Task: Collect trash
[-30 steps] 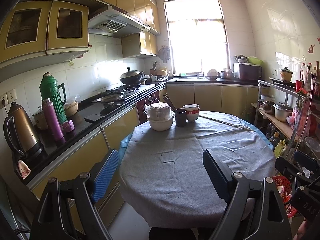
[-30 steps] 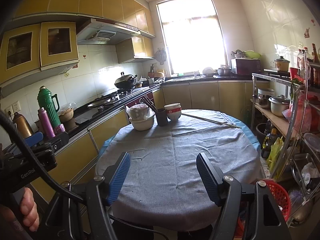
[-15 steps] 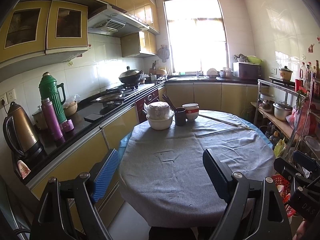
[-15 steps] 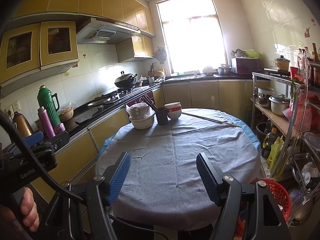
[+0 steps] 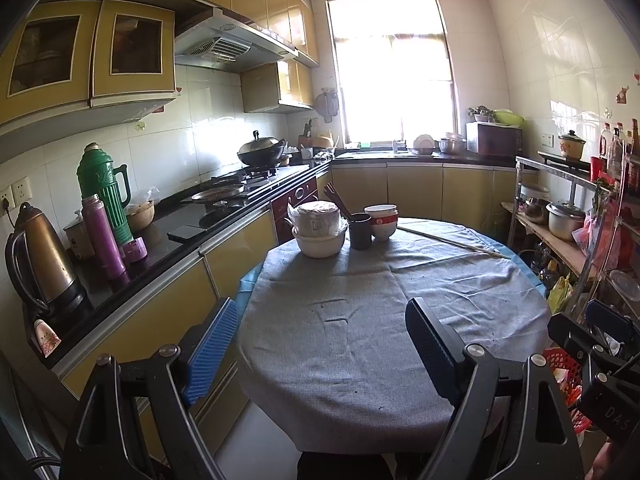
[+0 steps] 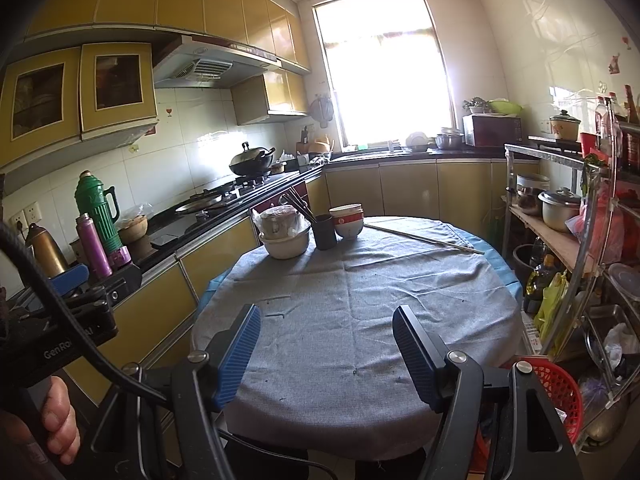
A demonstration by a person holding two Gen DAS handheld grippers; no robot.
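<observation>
A round table under a grey cloth [image 5: 360, 320] fills the middle of both views. Small dark specks [image 6: 356, 370] dot the cloth near its front edge. My left gripper [image 5: 321, 308] hangs open over the table's near left edge, with nothing between its blue pads. My right gripper [image 6: 326, 312] is open too, over the near edge, and holds nothing. Low at the right, beside the table, stands a red mesh basket [image 6: 556, 384] with something inside that I cannot make out.
At the table's far side are stacked bowls under a plastic bag [image 5: 318, 228], a dark cup with chopsticks [image 5: 360, 232], red-and-white bowls [image 5: 382, 220] and a long stick [image 5: 452, 242]. A counter [image 5: 180, 248] with kettle and flasks runs along the left. A metal rack [image 6: 560, 236] with pots stands right.
</observation>
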